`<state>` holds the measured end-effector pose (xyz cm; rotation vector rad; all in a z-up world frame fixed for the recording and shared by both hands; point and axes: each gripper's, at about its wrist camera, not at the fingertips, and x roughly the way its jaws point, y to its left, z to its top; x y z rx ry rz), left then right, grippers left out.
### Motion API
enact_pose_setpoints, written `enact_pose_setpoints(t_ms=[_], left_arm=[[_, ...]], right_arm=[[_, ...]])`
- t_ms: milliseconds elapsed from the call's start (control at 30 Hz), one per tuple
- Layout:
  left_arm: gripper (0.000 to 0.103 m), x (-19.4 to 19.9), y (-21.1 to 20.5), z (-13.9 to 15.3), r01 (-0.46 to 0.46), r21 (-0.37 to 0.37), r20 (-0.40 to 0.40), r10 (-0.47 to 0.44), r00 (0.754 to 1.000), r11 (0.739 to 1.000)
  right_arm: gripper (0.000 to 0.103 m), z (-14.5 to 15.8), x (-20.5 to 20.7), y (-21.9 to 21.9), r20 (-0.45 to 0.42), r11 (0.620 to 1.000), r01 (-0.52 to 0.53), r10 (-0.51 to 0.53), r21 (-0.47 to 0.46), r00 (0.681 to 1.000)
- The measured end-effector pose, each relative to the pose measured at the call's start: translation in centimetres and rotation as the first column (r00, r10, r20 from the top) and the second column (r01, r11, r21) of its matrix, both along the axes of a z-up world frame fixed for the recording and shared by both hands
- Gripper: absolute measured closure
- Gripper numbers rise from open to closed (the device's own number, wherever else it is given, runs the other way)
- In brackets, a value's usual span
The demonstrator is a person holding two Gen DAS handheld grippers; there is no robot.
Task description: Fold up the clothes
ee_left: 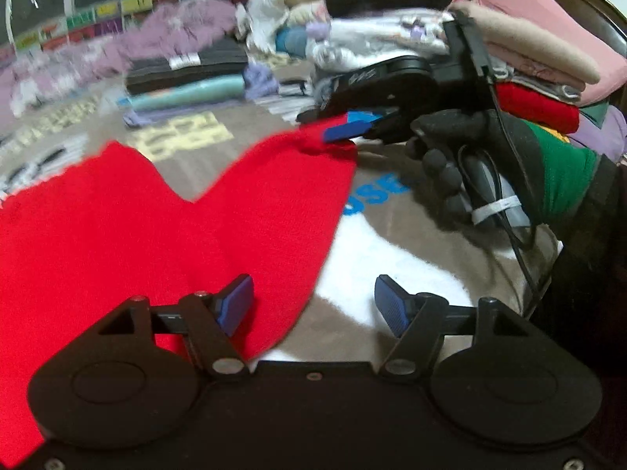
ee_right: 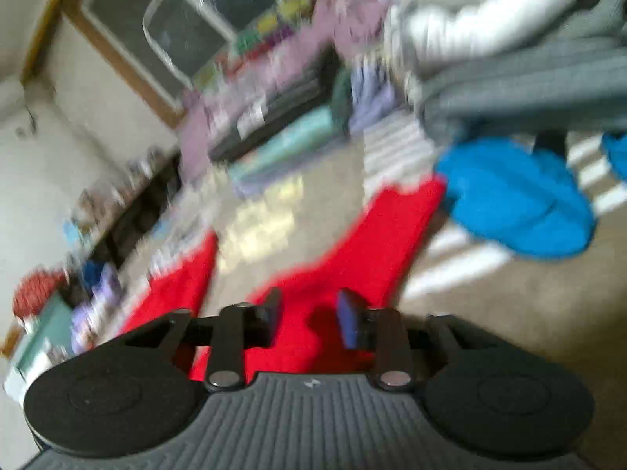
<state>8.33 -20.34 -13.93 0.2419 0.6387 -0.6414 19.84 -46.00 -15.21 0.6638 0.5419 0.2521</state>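
Note:
A red garment (ee_left: 149, 227) lies spread on the printed blanket (ee_left: 392, 258), with two lobes pointing away from me. My left gripper (ee_left: 313, 307) hangs open just above the garment's near right edge, its left pad over red cloth and its right pad over the blanket, with nothing held. A gloved hand (ee_left: 450, 164) holds my right gripper (ee_left: 350, 127) at the tip of the right lobe. In the blurred right wrist view, the right gripper (ee_right: 309, 317) has its jaws apart. The red garment (ee_right: 352, 258) shows in the gap, and the pads do not press on it.
A tall pile of folded clothes (ee_left: 431, 27) stands at the back right. A dark and teal folded stack (ee_left: 188, 74) and fluffy purple cloth (ee_left: 168, 27) lie further back. A blue cloth (ee_right: 517, 199) lies right of the red garment. Windows (ee_right: 188, 27) are behind.

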Motion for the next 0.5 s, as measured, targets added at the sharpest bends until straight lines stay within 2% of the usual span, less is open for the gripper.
enact_pose_setpoints(t_ms=[33,133,267,333,367,400,500], left_arm=[[0.035,-0.5,0.6,0.1,-0.014,0.013,0.018,0.014,1.000,1.000],[0.035,-1.8,2.8,-0.3,-0.059,0.042,0.046,0.057,0.997,0.997],[0.035,-2.3,5.4,-1.1,-0.162,0.021,0.058,0.160,0.985,0.987],[0.048,-2.0,6.5,-1.3,-0.244,0.010,0.088,0.242,0.966,0.970],[0.057,-1.7,6.9,-1.2,-0.277,0.019,0.086,0.275,0.958,0.961],[0.057,-1.4,7.3,-1.2,-0.308,0.028,0.082,0.305,0.949,0.951],[0.057,-1.3,9.3,-0.4,-0.379,-0.007,0.078,0.378,0.923,0.925]], right_arm=[[0.044,0.3,-0.5,-0.2,0.032,1.000,0.006,-0.007,0.014,0.999],[0.044,0.1,-1.5,-0.5,0.024,0.999,0.015,-0.016,0.052,1.000],[0.044,0.8,-3.9,1.3,0.065,1.000,0.007,-0.007,-0.004,0.998],[0.047,1.1,-5.1,3.0,0.110,0.999,-0.036,0.039,-0.034,0.993],[0.049,1.6,-5.7,4.5,0.131,0.996,-0.061,0.069,-0.068,0.989],[0.049,2.0,-6.5,5.8,0.148,0.991,-0.088,0.102,-0.098,0.984],[0.052,2.9,-8.8,10.1,0.177,0.967,-0.174,0.207,-0.185,0.962]])
